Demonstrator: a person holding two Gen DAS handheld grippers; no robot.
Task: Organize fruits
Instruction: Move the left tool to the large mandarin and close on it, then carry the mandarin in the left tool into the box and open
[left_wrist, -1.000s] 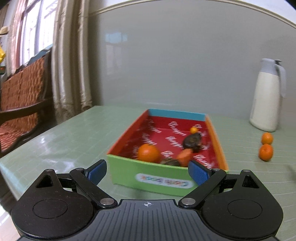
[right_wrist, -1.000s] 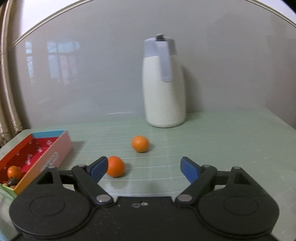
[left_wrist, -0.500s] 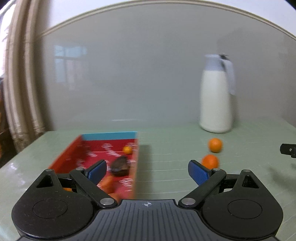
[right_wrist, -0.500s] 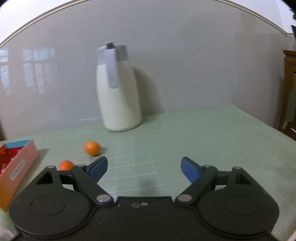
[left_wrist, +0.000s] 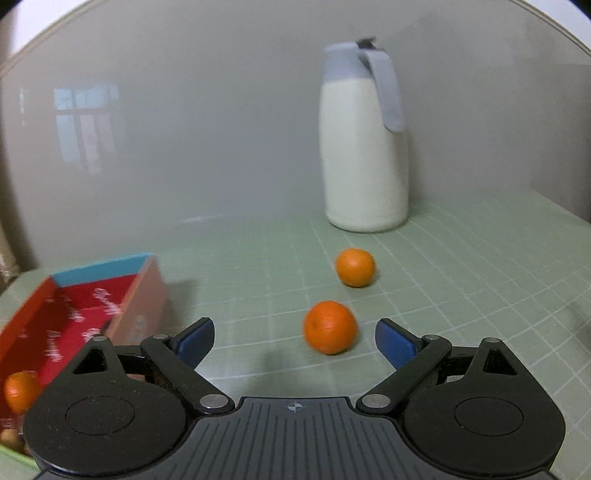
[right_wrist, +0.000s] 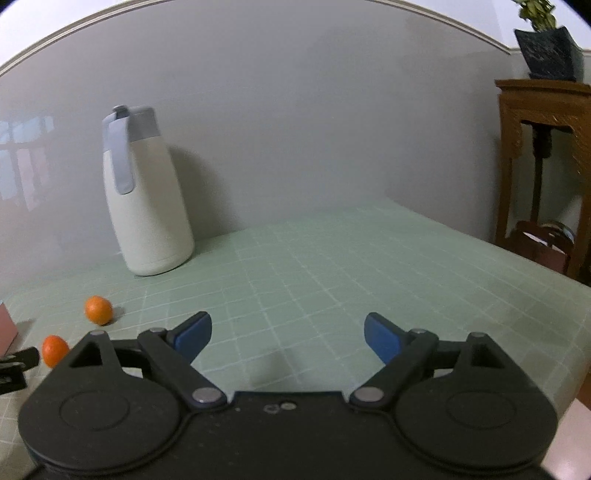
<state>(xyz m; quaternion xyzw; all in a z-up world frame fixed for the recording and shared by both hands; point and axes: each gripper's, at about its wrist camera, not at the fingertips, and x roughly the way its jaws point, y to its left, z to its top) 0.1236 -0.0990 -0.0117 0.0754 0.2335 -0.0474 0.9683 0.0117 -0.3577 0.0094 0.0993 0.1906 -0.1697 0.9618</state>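
Bkgd: plain grey wall (right_wrist: 295, 129), glossy, w/ pale moulding strip (right_wrist: 55, 35) arcing along top. Window reflection (left_wrist: 86, 125) on wall at left, faint; light soft, diffuse. Table (right_wrist: 351, 266) covered in pale green gridded cloth, pushed against wall. White thermos jug (left_wrist: 364, 147) w/ grey lid + handle stands upright near wall. Right side: dark wooden stand (right_wrist: 543, 155), carved top, potted plant (right_wrist: 550, 44) on it. Curtain edge (left_wrist: 5, 236) far left, blurred.

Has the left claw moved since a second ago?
Yes. The left claw swung right, off the box, toward the near orange before the jug.
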